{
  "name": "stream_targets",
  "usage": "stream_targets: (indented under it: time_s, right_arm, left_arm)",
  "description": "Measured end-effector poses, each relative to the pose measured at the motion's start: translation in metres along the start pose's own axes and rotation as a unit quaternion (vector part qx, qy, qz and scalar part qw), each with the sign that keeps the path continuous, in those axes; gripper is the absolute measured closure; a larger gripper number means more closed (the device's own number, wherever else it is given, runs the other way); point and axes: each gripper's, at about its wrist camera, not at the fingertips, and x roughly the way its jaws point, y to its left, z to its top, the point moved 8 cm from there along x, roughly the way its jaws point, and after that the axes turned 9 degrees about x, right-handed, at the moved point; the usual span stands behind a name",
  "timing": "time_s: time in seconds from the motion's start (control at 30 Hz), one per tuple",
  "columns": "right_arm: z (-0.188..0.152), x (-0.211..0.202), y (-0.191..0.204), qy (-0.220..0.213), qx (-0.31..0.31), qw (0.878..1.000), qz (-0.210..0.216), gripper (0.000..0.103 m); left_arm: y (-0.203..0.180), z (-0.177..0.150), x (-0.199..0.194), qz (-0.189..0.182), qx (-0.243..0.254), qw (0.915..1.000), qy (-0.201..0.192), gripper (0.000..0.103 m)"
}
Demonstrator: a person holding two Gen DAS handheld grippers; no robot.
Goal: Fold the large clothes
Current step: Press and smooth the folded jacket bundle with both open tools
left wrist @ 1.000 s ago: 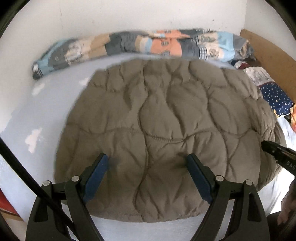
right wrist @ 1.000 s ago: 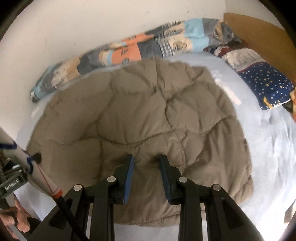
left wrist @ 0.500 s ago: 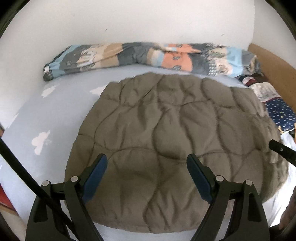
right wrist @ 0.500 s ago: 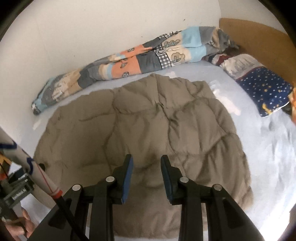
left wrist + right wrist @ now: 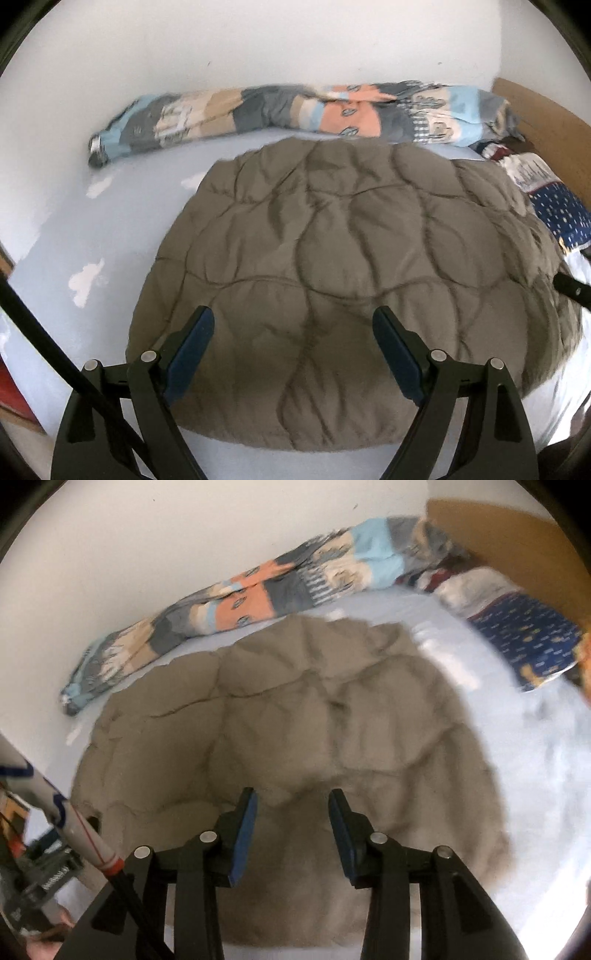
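Both my grippers lifted back off the quilted jacket (image 5: 332,280), left gripper (image 5: 293,334) spread wide, right gripper (image 5: 291,818) seemingly part-open through blur, both empty.

Bare sheet (image 5: 110,221) left of the quilted jacket (image 5: 351,277), rolled blanket (image 5: 295,107) against wall, pillows (image 5: 524,635) crowding the right

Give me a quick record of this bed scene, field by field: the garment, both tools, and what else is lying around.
surface: bed with pale blue sheet
garment: brown quilted jacket, lying folded into a rounded bundle
left tool: open wide, above the jacket's near edge, holding nothing
right tool: open, narrower gap, above the jacket, holding nothing
along wall: patchwork blanket, rolled up
far right: navy starred pillow
image quality: right wrist view blurred
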Motion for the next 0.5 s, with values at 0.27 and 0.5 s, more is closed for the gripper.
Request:
stream_targets:
  time_s: [0.27, 0.5]
  right_arm:
    - [-0.014, -0.027, -0.074, -0.014, 0.077, 0.995, -0.055, 0.056]
    - [-0.025, -0.003, -0.084, 0.027, 0.082, 0.994, -0.063, 0.053]
  left_arm:
    - [-0.039, -0.004, -0.026, 0.020, 0.072, 0.9963, -0.042, 0.016]
    - [-0.053, -0.013, -0.007, 0.033, 0.110, 0.9931, -0.022, 0.016]
